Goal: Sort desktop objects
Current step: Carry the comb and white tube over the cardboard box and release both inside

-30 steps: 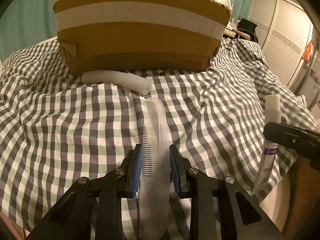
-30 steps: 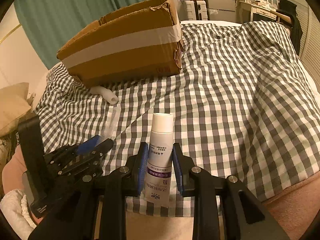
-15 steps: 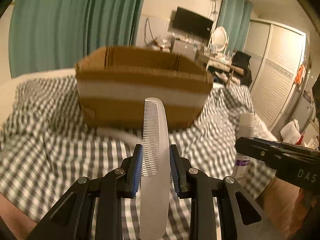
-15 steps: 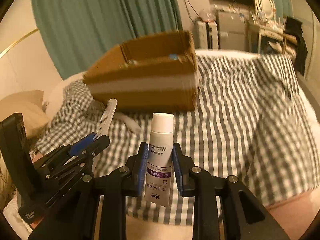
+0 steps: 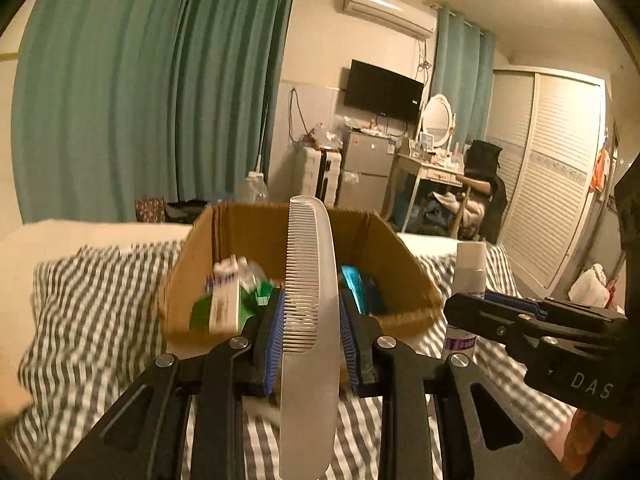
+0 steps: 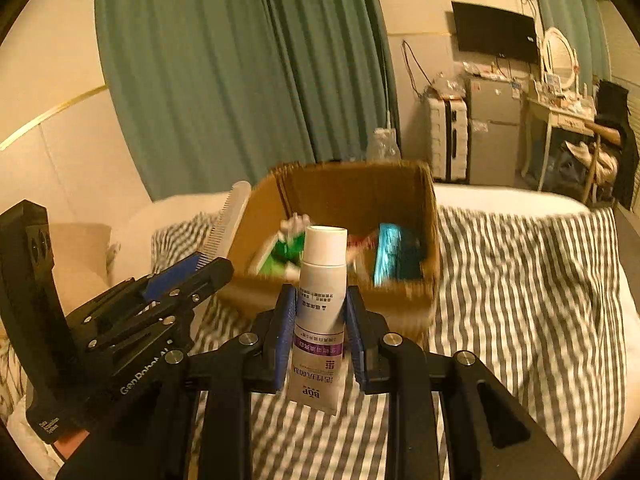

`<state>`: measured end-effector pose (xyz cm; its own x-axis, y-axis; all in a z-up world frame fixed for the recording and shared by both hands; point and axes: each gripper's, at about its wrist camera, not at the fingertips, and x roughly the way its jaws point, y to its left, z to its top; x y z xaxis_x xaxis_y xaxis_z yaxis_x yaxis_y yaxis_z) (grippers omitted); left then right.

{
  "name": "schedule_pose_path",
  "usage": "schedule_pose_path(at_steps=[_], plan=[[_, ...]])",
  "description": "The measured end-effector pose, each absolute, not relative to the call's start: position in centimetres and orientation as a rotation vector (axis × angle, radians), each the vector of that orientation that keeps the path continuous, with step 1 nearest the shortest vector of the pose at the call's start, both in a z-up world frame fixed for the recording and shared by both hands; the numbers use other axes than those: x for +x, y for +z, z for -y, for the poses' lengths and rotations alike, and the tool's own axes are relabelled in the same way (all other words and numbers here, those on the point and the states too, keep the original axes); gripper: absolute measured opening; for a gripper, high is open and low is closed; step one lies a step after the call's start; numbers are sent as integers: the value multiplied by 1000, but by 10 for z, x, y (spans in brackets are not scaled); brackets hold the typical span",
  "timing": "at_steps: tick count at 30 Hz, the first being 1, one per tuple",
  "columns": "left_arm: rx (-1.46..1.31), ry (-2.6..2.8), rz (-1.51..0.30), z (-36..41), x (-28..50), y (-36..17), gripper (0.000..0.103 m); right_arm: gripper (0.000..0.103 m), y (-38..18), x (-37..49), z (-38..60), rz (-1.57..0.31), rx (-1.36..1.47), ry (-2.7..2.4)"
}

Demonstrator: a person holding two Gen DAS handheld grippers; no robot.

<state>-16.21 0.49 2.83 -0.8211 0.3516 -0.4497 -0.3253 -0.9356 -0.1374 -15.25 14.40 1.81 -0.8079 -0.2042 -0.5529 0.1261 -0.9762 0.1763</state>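
My left gripper point(image 5: 310, 312) is shut on a translucent white comb point(image 5: 308, 312), held upright in the air with its teeth facing left. My right gripper point(image 6: 320, 312) is shut on a white tube with a purple band point(image 6: 320, 320), cap up. Both hang above the checked bedcover, just in front of an open cardboard box point(image 5: 404, 276) point(image 6: 416, 292). From the left wrist view the right gripper and tube point(image 5: 470, 276) sit at the right; from the right wrist view the left gripper and comb point(image 6: 228, 220) sit at the left.
Inside the box lie a green-and-white carton point(image 5: 224, 300) point(image 6: 280, 256), a teal packet point(image 5: 356, 288) point(image 6: 394, 254) and other items. The checked cover point(image 6: 520, 300) spreads around the box. Green curtains point(image 5: 160, 100), a wall TV point(image 5: 382, 90) and a dressing table point(image 5: 432, 168) stand behind.
Both grippers have risen with the comb and the tube off the bedcover. The view now looks down into the open box, whose contents show, where earlier only its side was seen.
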Motion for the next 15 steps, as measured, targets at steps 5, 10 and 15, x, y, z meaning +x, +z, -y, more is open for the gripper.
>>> schedule_pose_path(at_steps=[5, 10, 15], plan=[[-678, 2714, 74, -7, -206, 37, 27, 24, 30, -198, -145, 159, 843, -2845], [-696, 2718, 40, -11, -242, 24, 27, 24, 20, -241, -148, 140, 854, -2856], [-735, 2719, 28, -12, -265, 5, 27, 25, 2, -264, -152, 144, 879, -2856]])
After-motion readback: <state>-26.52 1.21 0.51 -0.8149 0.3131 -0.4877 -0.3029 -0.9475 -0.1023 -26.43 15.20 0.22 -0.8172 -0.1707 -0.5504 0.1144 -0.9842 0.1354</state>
